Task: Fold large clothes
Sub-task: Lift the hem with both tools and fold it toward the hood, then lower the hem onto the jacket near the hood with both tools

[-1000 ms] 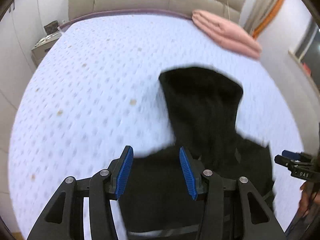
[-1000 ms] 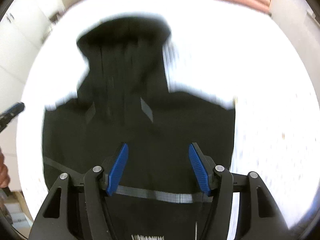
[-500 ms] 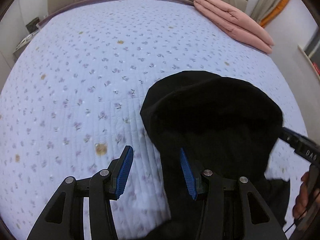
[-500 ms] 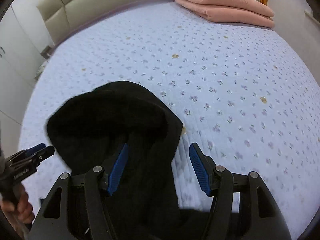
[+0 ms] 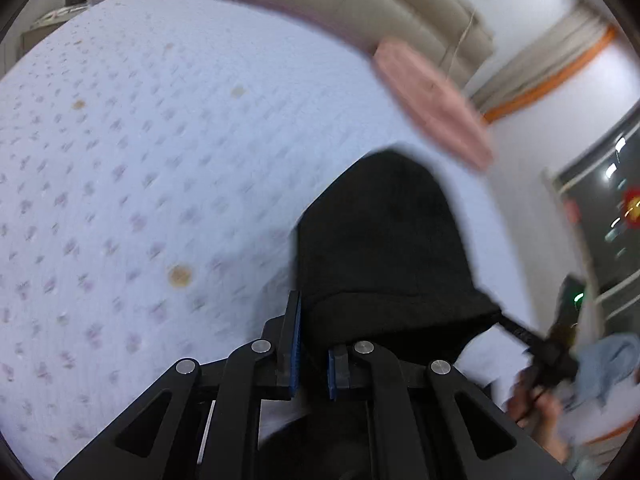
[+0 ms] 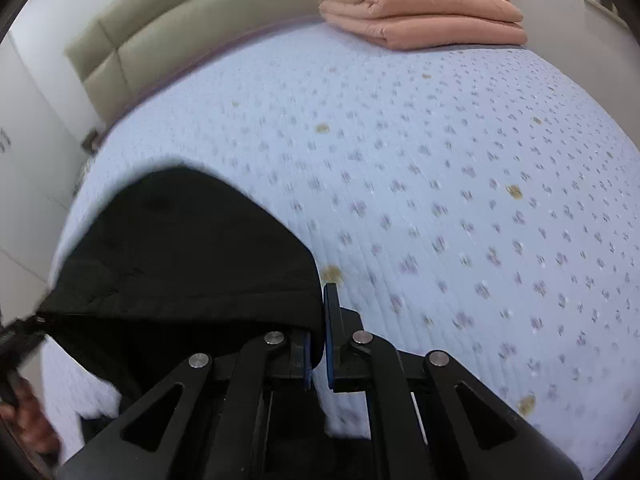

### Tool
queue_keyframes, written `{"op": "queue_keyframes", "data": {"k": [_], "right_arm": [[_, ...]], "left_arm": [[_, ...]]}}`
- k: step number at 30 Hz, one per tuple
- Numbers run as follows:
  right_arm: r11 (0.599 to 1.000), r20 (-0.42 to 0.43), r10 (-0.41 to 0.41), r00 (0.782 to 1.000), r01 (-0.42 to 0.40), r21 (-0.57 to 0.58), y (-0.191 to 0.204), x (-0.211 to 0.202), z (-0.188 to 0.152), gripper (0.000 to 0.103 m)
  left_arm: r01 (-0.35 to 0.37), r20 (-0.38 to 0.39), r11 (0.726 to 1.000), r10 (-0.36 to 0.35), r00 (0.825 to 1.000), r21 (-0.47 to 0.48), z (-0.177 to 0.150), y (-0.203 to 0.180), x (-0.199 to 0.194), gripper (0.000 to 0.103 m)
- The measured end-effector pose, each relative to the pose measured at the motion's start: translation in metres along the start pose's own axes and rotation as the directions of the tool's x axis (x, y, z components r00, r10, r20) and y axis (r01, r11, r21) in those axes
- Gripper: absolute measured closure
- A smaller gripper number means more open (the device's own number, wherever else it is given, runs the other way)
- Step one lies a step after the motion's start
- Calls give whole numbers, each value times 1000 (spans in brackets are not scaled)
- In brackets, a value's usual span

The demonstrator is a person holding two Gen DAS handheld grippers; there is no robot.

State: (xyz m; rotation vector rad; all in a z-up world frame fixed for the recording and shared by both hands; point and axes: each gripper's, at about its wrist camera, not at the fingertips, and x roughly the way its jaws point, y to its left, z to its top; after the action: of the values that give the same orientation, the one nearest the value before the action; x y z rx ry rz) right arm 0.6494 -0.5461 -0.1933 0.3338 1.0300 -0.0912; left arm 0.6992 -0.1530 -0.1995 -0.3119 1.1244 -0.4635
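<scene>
Both tongs have just closed, each clamped on the black hooded garment (image 5: 384, 248). My left tongs (image 5: 310, 344) pinch the hood's edge on its left side, cloth between the pads. My right tongs (image 6: 318, 344) pinch the hood's opposite edge, cloth between the pads too. The other tongs show at each view's edge, gripping the far corner, so hood is stretched between them.

Garment lies on the bed (image 6: 440, 200), hood toward headboard; body of it runs under/behind cams, mostly out of view.

Progress, my guess: early. Grip on hood is made, no fold visible yet; hood prob gets laid over the body next, sleeves and body folds still left. Can't tell how the lower part lies.

Around: folded pink blanket (image 6: 420, 20) at far corner of bed, well apart from the garment, not in the way. Beige headboard (image 6: 168, 44) behind. Bluish cloth (image 5: 608, 364) near my right hand, off to the side. Bed near the hood is free, nothing blocks the fold. Left view is blurry.
</scene>
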Motion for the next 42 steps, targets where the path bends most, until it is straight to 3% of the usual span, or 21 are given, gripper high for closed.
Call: {"op": "queue_keyframes", "data": {"k": [3,4,8,10,13,14,15,17,21,25,29,31,34,36,38,42], "right_arm": [[999,-94,-31,995,27,-44,-1,36,-20,97],[999,-127,-30,991,25,-43,-3,50,-27,97],[998,-120,-37,992,31,-45,-4,58,-28,96],[999,-138,-18,990,11,-46,-6,52,-25,93],[998,-142,5,990,-13,-53,-14,27,-24,80],[998,-140,22,990,-29,-48,-20,15,-25,66],[998,-138,37,990,-43,-41,-24,5,-28,46],[998,-87,43,995,-46,-39,-32,-27,-35,37],[998,2,54,999,-53,-43,-22,-69,-27,36],[992,72,76,995,-68,-110,15,-73,14,36],[984,37,85,996,-78,-163,51,-32,39,36],[978,-1,65,998,-64,-198,61,-5,35,36],[963,-95,50,994,-74,-260,66,40,12,36],[951,-153,18,988,-64,-301,61,70,-15,37],[944,-76,34,997,-57,-324,56,70,-29,37],[955,-75,37,996,-58,-292,53,71,-26,36]], "left_arm": [[-87,-192,996,80,978,-30,-14,31,63,93],[-73,-202,997,67,977,-27,-20,37,75,92],[-9,-146,1000,6,989,-21,-23,40,65,89],[-17,-127,999,21,992,33,-26,36,51,85],[-16,-92,989,30,995,147,-33,23,14,82],[-3,-89,985,18,996,172,-36,21,2,81],[8,-80,981,7,997,192,-40,18,-11,81],[18,-32,981,-12,999,195,-44,14,-38,81],[45,58,976,-58,997,211,-33,-15,-64,81],[44,127,973,-74,989,228,5,-56,-46,73],[6,27,968,-13,1000,251,13,-69,15,72],[-21,-40,965,32,999,261,2,-61,50,72],[13,-135,981,13,991,195,-26,-30,82,72],[88,-99,987,-76,992,131,-37,-10,83,72],[138,-91,988,-132,987,72,-36,1,83,72],[124,-70,987,-116,991,107,-39,-2,81,73]]}}
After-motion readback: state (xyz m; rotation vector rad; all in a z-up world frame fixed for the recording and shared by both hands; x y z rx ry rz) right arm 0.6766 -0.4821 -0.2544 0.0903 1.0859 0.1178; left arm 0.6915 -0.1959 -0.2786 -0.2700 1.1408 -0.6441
